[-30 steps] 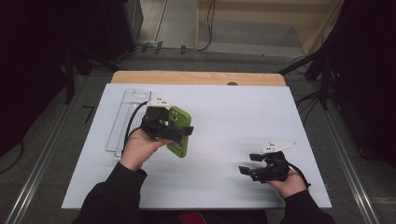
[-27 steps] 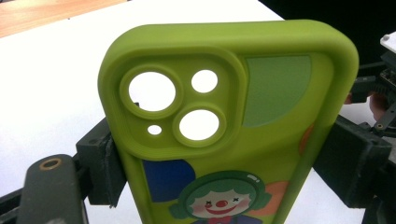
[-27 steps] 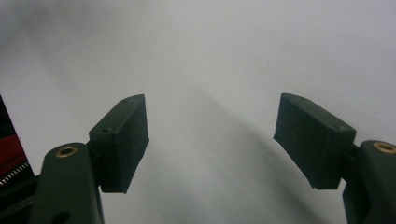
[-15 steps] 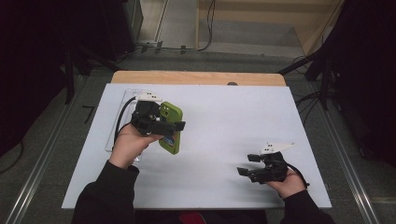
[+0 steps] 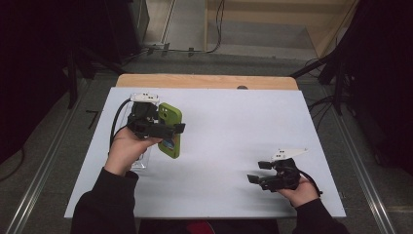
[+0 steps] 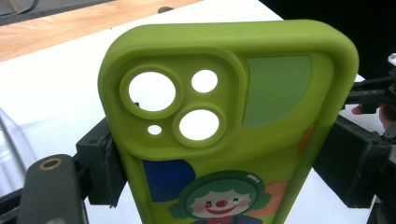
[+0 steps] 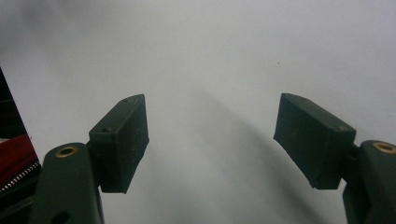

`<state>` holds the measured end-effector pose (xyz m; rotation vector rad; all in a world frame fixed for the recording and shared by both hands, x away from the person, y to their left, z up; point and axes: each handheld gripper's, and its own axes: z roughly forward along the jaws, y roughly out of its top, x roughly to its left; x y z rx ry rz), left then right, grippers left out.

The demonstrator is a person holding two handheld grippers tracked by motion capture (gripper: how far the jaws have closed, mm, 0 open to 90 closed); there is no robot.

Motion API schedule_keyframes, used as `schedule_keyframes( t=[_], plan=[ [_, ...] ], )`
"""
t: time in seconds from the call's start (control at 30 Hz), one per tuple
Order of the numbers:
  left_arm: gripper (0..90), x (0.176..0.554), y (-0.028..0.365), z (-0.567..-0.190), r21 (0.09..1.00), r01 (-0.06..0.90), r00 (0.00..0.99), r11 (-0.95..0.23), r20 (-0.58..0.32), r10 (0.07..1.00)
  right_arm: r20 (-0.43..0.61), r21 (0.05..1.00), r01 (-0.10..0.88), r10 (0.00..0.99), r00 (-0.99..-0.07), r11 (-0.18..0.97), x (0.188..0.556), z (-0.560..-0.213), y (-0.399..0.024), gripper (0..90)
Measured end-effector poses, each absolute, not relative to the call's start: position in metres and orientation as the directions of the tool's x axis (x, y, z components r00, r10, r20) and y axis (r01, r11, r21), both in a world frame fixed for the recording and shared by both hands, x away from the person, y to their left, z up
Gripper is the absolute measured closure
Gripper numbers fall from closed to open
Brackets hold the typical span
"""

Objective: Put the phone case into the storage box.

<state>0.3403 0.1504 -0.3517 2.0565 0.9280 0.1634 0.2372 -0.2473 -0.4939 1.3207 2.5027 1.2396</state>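
A lime-green phone case (image 5: 170,114) with a clown print and camera cut-outs hangs above the left side of the white table, back side toward the left gripper view (image 6: 275,140). My left gripper (image 5: 164,129) is shut on it, one pad (image 6: 100,163) on each long edge. The case stands roughly upright, tilted a little. My right gripper (image 5: 259,172) rests low at the near right of the table, open, with nothing between its pads (image 7: 121,140); bare white tabletop lies beyond them. The right gripper also shows far off past the case's edge (image 6: 373,93).
A clear plastic tray (image 5: 140,160) lies on the white table (image 5: 229,122) under my left hand, mostly hidden. A wooden strip (image 5: 204,81) runs along the far edge. Dark floor, cables and metal rails surround the table.
My left gripper has carried the green case up and toward the far left of the table, over the clear tray. The right gripper has stayed where it was.
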Motion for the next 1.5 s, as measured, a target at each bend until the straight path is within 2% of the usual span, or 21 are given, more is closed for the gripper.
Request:
schedule_keyframes(
  t=[0.77, 1.5],
  plan=[
    [16.3, 0.342, 0.189, -0.336, 0.775, 0.568, 0.649, -0.278, -0.215, 0.730, 0.301, 0.681, 0.659, 0.699, -0.649, 0.319, 0.237, -0.493, -0.245, 24.0],
    [16.3, 0.348, 0.215, -0.335, 0.789, 0.573, 0.547, -0.222, -0.166, 0.821, 0.304, 0.684, 0.658, 0.697, -0.650, 0.315, 0.236, -0.493, -0.246, 23.8]
  ],
)
